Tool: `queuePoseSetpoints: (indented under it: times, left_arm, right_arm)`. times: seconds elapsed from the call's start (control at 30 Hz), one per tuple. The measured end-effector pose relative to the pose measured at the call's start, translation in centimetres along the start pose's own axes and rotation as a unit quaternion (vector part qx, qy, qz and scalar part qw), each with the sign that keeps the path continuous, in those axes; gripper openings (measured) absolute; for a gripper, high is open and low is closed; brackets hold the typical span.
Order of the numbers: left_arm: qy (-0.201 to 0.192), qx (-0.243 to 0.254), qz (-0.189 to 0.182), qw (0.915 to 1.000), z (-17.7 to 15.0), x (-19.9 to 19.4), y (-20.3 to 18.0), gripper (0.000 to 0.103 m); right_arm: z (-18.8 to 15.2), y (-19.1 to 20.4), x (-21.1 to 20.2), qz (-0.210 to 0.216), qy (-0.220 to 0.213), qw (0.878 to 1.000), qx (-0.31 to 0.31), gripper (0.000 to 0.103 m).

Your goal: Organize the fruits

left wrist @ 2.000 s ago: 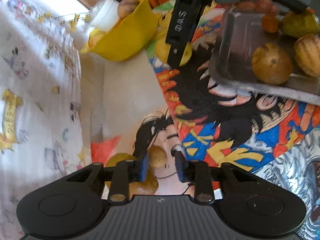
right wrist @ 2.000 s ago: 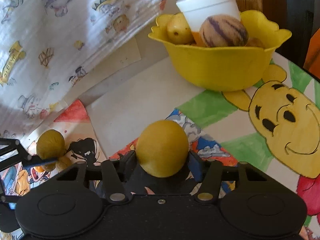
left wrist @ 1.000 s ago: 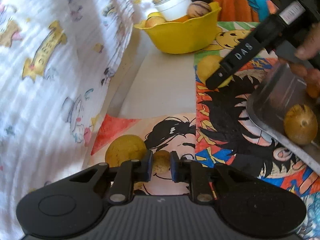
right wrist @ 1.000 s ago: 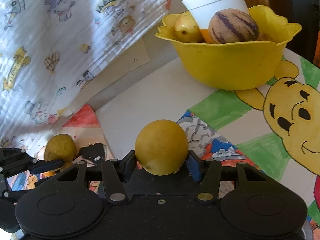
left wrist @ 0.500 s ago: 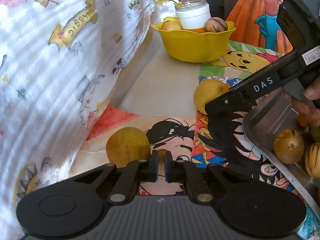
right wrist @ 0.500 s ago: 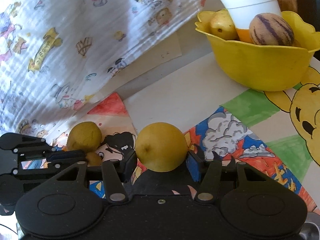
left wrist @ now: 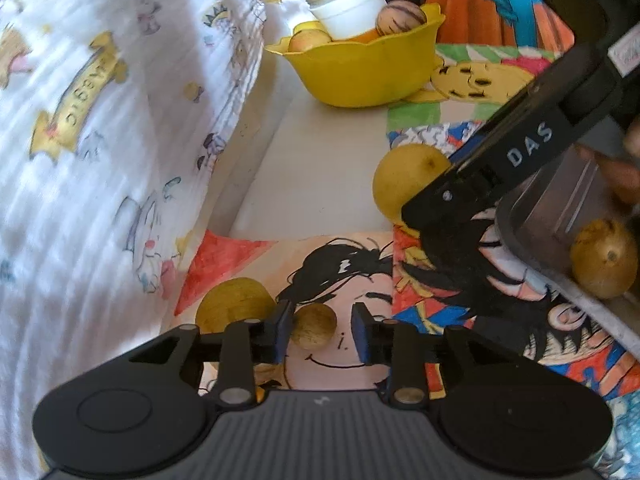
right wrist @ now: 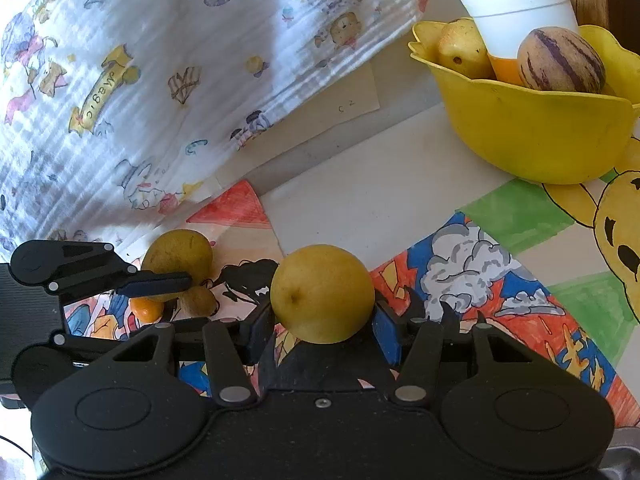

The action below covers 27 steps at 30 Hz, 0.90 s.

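1. The left gripper (left wrist: 320, 334) stood spread, its blue pads on either side of a small brown fruit (left wrist: 314, 327) that lay on the drawn paper mat (left wrist: 348, 280); the left pad looked to touch the fruit, while a clear gap showed between the fruit and the right pad

2. That small fruit sat between the fingers but off centre, toward the gripper's left, so the relation that mattered was sideways: a closing pinch would, in my judgement, push it rightward before both pads met it

3. It looked nearly round, with no long axis to line up against

4. A larger yellow-green fruit (left wrist: 236, 298) rested just beside the left finger on its outer side, close enough that it might be nudged

5. The right gripper (right wrist: 322, 330) pinched a round yellow fruit (right wrist: 322, 292) between its pads, held above the mat

6. From the right wrist view, the left gripper (right wrist: 152, 282) lay to the left and ahead, with the small fruit (right wrist: 198, 300) under its tip and an orange fruit (right wrist: 146, 309) just beside it

7. The yellow bowl (right wrist: 532, 132), already holding a striped fruit (right wrist: 560, 60), stood well apart, ahead and to the right; the right hand was the nearer one to it

8. A metal tray (left wrist: 560, 220) with another fruit (left wrist: 604, 258) lay to the right of the left gripper
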State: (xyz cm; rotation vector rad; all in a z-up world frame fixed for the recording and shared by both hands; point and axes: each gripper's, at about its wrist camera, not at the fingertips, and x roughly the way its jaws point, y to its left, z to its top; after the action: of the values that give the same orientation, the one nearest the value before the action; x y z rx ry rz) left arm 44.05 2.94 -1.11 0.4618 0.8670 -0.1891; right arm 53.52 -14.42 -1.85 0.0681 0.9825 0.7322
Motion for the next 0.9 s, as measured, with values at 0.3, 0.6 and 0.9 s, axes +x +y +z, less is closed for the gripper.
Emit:
queuePoseSetpoints:
  times: [0.3, 0.6, 0.9]
  left_arm:
    - [0.022, 0.037, 0.048, 0.9979, 0.0, 0.9, -1.3, 0.026]
    - [0.025, -0.102, -0.017, 0.9943, -0.2, 0.2, 2.0, 0.026]
    - [0.011, -0.172, -0.037, 0.9843, -0.9, 0.4, 2.8, 0.026]
  right_arm:
    - [0.0, 0.0, 0.0, 0.002, -0.004, 1.000, 0.005, 0.056]
    - [-0.4, -0.6, -0.4, 0.028, -0.014, 0.999, 0.028, 0.056]
    - [-0.5, -0.7, -1.2, 0.032, -0.023, 0.999, 0.029, 0.054]
